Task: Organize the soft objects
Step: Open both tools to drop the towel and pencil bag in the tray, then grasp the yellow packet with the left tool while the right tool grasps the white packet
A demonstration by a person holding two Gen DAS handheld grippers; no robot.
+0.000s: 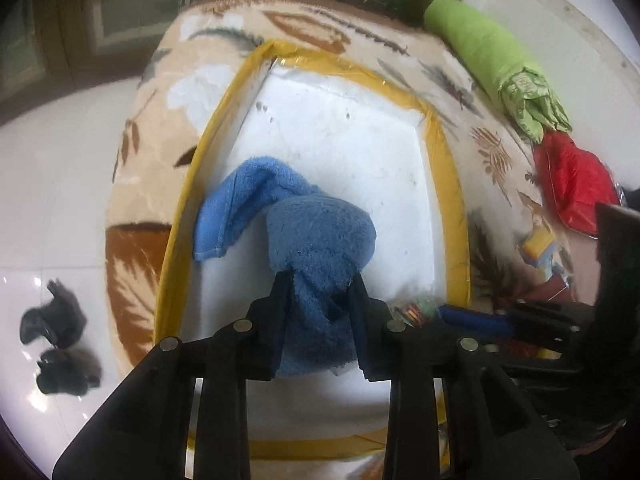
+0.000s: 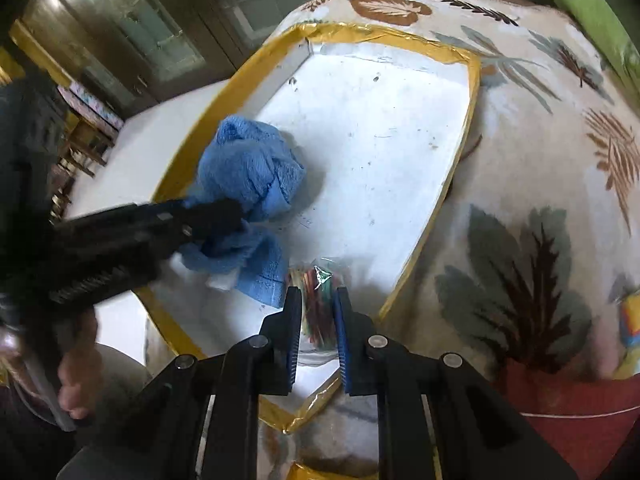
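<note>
Progress, at a guess: early to middle. Blue towel [image 1: 316, 240] hangs bunched over the white tray [image 1: 444, 184] with the yellow-taped rim, lower folds apparently sagging onto the tray floor near the left wall, not yet let go. Left gripper [image 1: 320, 278] pinches a thick wad of that towel, cloth filling the gap between the 2 fingers and spilling out on both sides. Right gripper [image 2: 316, 294] nearly pressed together, nipping a clear packet of coloured strips [image 2: 316, 280] low over the near corner of the same tray, just beside the towel.

Left to do, judging by what lies around: release the towel and settle it, then fetch the green cloth roll [image 1: 476, 48] and the red shiny pouch [image 1: 572, 184], both out on the leaf-print blanket [image 1: 136, 200] well apart from the tray. Otherwise nothing inside the tray but bare, scuffed white floor.

Towel itself: terry, fluffy, 2 shades of blue where light and shadow fall, crumpled into a loose knot rather than folded, 1 hemmed corner drooping toward the left rim. Limp and light by the look of it; likely to slump flat once dropped.
</note>
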